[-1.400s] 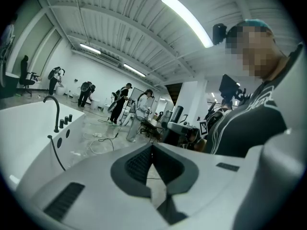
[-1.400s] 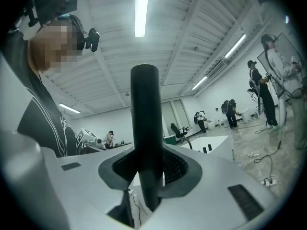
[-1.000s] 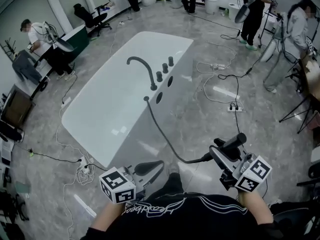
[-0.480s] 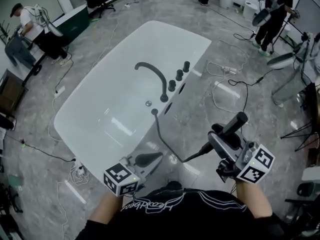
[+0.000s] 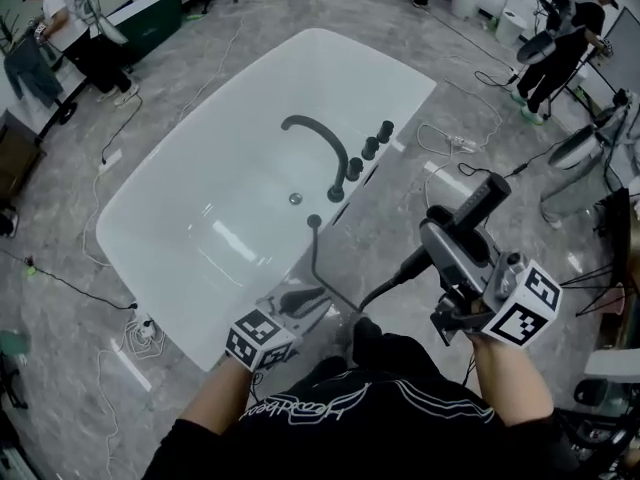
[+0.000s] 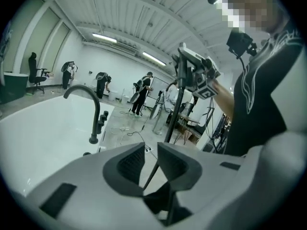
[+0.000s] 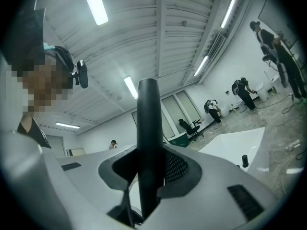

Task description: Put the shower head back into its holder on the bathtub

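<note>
A white bathtub [image 5: 190, 303] with a curved black faucet [image 5: 322, 140] and three black knobs [image 5: 370, 148] fills the middle of the head view. A black hose [image 5: 335, 293] runs from a fitting on the tub rim [image 5: 313, 221] to the black shower head [image 5: 482, 201]. My right gripper [image 5: 450, 253] is shut on its handle [image 7: 147, 128], held upright off the tub's right side. My left gripper [image 5: 305, 300] hovers by the tub's near edge. Its jaws [image 6: 151, 162] are opening, a narrow gap apart. The hose [image 6: 152, 174] shows through the gap, and no pad presses on it.
Cables and a power strip [image 5: 456, 143] lie on the grey floor right of the tub. Several people work around the room's edges, one at the far left [image 5: 75, 28] and one at the far right [image 5: 565, 38]. Stands and tripods [image 5: 605, 258] crowd the right side.
The tub has come closer in view. The right gripper rose and moved forward with the shower head. The left gripper sank toward the tub's near edge and its jaws parted.
</note>
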A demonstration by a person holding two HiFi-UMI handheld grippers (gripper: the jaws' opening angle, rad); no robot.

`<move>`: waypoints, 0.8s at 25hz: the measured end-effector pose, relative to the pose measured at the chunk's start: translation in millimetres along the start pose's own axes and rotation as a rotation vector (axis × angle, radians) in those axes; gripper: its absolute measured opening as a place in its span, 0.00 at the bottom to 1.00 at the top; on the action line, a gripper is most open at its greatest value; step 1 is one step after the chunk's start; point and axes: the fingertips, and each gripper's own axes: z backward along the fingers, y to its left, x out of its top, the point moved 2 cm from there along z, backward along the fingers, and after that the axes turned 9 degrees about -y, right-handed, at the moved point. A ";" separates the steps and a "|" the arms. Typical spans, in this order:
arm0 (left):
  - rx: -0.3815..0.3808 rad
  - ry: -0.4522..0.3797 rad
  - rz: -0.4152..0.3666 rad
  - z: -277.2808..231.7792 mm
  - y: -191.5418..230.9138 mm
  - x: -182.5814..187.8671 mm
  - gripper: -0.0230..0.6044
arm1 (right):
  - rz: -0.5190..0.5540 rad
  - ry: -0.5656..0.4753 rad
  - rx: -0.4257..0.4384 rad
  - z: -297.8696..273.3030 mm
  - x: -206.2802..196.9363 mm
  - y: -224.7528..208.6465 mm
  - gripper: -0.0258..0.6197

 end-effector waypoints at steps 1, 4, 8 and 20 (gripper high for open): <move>-0.009 0.023 -0.004 -4.7 0.4 -6.0 0.16 | -0.008 -0.003 0.011 -5.3 0.9 0.1 0.22; -0.045 0.087 0.024 -22.2 0.7 -35.8 0.29 | -0.043 -0.008 0.036 -17.8 1.9 1.8 0.22; -0.061 0.110 0.053 -45.0 6.0 -70.6 0.31 | -0.058 -0.007 0.069 -33.6 4.7 3.8 0.22; -0.039 0.193 0.093 -97.7 23.6 -127.3 0.20 | -0.087 -0.065 0.113 -52.3 23.1 6.2 0.22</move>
